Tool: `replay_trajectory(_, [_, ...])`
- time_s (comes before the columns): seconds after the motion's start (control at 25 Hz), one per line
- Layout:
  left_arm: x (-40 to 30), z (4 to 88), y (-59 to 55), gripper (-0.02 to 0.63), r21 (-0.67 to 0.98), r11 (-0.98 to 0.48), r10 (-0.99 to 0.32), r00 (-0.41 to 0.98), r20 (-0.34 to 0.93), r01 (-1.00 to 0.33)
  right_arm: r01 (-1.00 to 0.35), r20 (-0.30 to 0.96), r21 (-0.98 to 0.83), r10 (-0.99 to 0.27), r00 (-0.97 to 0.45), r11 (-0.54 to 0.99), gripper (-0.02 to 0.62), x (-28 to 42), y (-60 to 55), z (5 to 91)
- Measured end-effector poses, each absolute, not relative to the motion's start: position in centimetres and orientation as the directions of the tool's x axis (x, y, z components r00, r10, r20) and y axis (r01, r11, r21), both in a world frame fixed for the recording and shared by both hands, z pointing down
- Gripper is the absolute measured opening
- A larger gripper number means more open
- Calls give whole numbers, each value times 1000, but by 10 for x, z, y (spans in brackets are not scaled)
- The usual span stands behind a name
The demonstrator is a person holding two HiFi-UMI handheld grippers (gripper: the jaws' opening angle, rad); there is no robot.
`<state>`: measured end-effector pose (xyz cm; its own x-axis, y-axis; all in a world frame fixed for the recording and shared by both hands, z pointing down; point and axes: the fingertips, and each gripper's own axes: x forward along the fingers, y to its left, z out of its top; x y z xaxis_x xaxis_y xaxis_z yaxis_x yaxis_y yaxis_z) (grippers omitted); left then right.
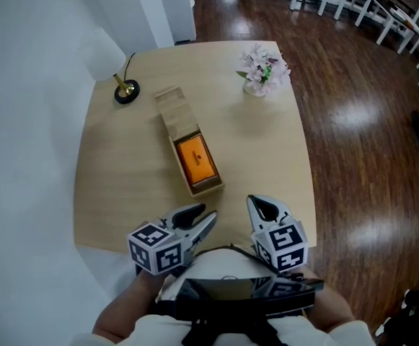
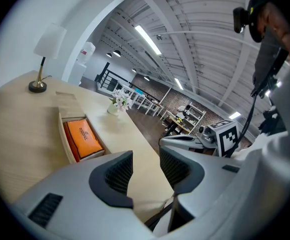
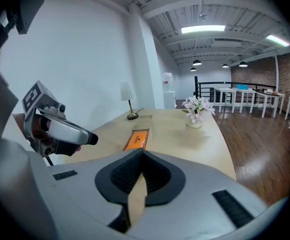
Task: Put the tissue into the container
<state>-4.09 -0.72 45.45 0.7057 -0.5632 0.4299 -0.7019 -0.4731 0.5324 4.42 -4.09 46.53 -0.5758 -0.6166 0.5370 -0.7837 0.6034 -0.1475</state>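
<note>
Tissue, apparently the orange pack (image 1: pixel 195 158), lies inside the wooden container (image 1: pixel 208 187) at the middle of the bench (image 1: pixel 122 179). Left tool (image 1: pixel 208 217) hovers over the near edge, jaws apart and empty. Beside it, the right tool (image 1: pixel 258 206) is closed on nothing.

print on the tissue (image 1: pixel 195 158) is too small to read. the left tool (image 1: pixel 209 218) and right tool (image 1: pixel 255 205) hide the near edge of the bench (image 1: pixel 115 193). chairs (image 1: pixel 404 21) are cut off at top.

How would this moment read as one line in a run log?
left gripper open, empty | right gripper shut, empty | orange tissue pack inside wooden box
</note>
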Motion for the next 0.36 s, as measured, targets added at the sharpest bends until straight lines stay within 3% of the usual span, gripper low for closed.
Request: replay_trajectory(0.36, [-39,457,-7,170,533,-473,-555,707,438,-701,-775,543,-148,-604,-583,615,3,44,-41,470])
